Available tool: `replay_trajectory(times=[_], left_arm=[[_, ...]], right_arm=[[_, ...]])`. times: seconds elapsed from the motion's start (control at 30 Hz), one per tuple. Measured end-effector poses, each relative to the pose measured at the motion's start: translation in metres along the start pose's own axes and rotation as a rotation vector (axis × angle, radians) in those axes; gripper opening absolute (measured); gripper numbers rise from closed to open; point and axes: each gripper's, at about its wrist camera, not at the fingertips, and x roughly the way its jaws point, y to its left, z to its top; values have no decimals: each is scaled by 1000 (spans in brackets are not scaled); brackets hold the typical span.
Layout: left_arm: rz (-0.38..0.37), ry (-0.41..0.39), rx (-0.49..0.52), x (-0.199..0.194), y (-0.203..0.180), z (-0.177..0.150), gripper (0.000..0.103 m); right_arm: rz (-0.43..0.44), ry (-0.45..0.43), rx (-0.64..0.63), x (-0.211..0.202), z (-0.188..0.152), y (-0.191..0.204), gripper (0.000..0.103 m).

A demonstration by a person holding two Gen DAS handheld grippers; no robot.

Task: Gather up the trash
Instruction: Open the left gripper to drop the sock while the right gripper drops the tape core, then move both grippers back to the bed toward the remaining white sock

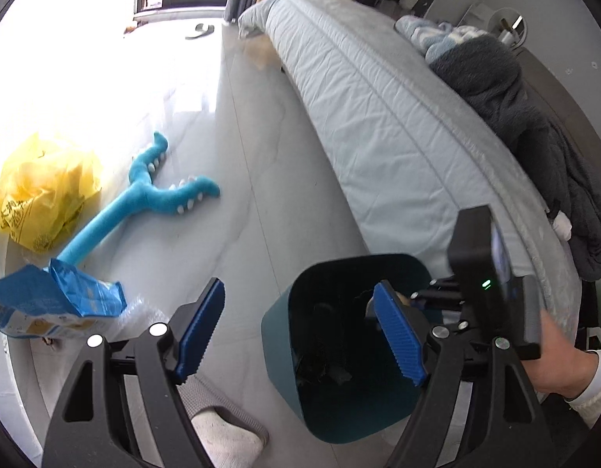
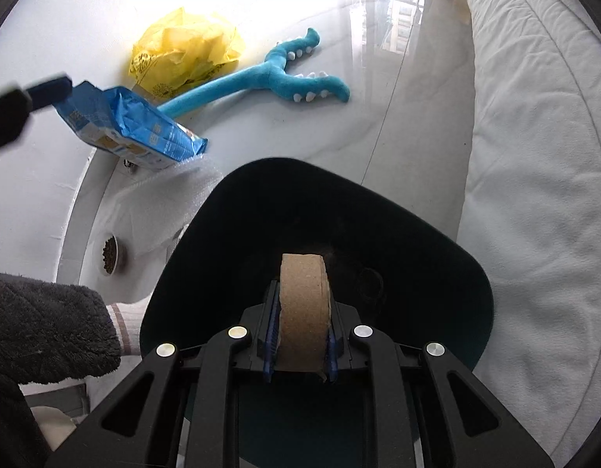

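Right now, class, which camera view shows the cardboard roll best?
The right wrist view: the cardboard roll sits centred, clamped between the right fingers above the bin. In the left wrist view, only a sliver shows behind a left finger.

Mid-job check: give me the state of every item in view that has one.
Right gripper: shut on cardboard roll, above the bin.
Left gripper: open, empty.
Trash bin: upright, open-topped.
Blue packet: torn open, on floor.
Yellow bag: crumpled, on floor.
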Motion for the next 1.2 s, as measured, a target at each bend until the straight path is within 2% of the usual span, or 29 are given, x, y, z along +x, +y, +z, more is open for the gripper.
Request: replay_trajectory(times=[0.17, 0.23, 0.3, 0.57, 0.7, 0.97, 1.1, 1.2], left_arm=[[-12, -79, 6, -13, -3, 9, 80], [-19, -109, 4, -19, -5, 12, 80], [-21, -139, 7, -24, -8, 16, 80], [-48, -255, 22, -46, -34, 35, 80], [-68, -296, 23, -54, -53, 47, 80], [-82, -380, 54, -65, -91, 68, 81], [-79, -387, 69, -60, -106, 74, 81], [-84, -377, 81, -51, -120, 77, 81]], right_arm=[[-20, 33, -12, 5, -3, 2, 20], [-30, 47, -18, 6, -6, 2, 24], [-38, 51, -23, 4, -8, 3, 39], [-45, 9, -30, -20, -13, -1, 49], [-16, -50, -17, -41, -15, -7, 56], [11, -234, -47, -97, -20, -14, 69], [24, -324, -31, -126, -26, -27, 72], [-5, -381, -20, -144, -33, -41, 73]])
